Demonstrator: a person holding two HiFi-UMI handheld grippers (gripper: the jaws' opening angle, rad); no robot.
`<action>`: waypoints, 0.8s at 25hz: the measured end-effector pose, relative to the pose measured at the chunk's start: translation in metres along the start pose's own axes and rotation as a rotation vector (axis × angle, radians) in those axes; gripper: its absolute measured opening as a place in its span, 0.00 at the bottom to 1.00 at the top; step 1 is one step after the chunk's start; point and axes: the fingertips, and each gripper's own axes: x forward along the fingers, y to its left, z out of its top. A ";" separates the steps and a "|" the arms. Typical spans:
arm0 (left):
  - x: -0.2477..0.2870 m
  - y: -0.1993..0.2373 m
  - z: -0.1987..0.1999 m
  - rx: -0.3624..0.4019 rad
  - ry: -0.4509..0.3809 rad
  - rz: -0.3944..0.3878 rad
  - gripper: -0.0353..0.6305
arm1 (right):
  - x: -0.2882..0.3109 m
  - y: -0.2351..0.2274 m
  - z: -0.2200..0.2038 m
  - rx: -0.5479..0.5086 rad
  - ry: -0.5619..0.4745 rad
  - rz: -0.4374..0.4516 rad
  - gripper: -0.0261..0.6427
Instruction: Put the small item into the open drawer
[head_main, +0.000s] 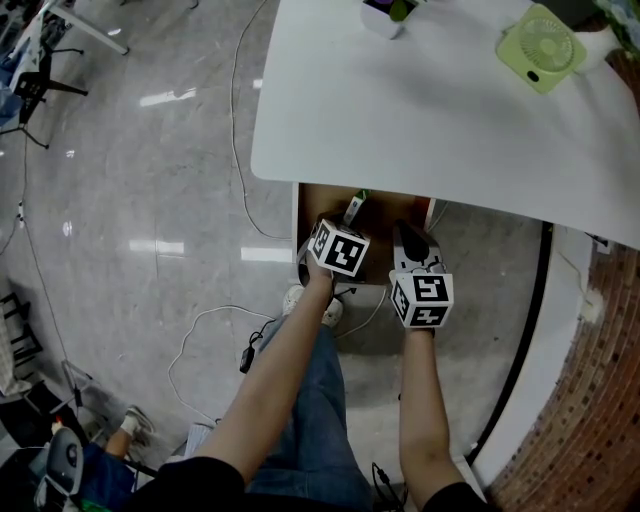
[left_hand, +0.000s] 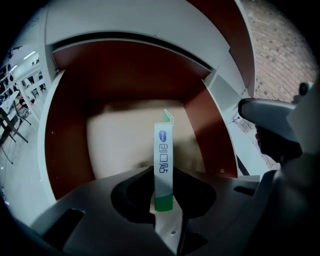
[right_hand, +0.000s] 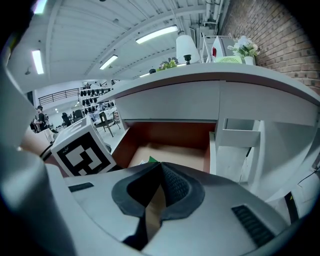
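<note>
The small item is a slim white box with a green end (left_hand: 163, 165). My left gripper (left_hand: 164, 175) is shut on its lower part and holds it upright over the open drawer (left_hand: 70, 150), which has brown walls and a pale floor. In the head view the box (head_main: 355, 207) pokes out ahead of the left gripper (head_main: 348, 224) above the drawer (head_main: 385, 205) under the white table. To its right, at the drawer's front, my right gripper (head_main: 405, 234) is shut with nothing in it. Its own view shows its tips (right_hand: 161, 167) closed in front of the drawer (right_hand: 170, 135).
The white table (head_main: 430, 120) overhangs the drawer's back and carries a green fan (head_main: 541, 48). Cables (head_main: 240, 150) run over the glossy floor at left. A white cabinet panel (right_hand: 240, 145) stands right of the drawer, with a brick wall (head_main: 600, 400) beyond.
</note>
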 end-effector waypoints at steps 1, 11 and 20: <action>0.002 0.000 -0.001 0.005 0.007 -0.002 0.20 | 0.000 0.000 0.000 -0.001 0.000 0.000 0.04; 0.002 0.008 0.003 0.022 0.000 0.046 0.37 | -0.004 -0.003 0.001 0.006 -0.006 -0.011 0.04; -0.018 0.008 0.020 0.001 -0.126 0.073 0.48 | -0.010 -0.007 0.003 0.022 -0.018 -0.029 0.04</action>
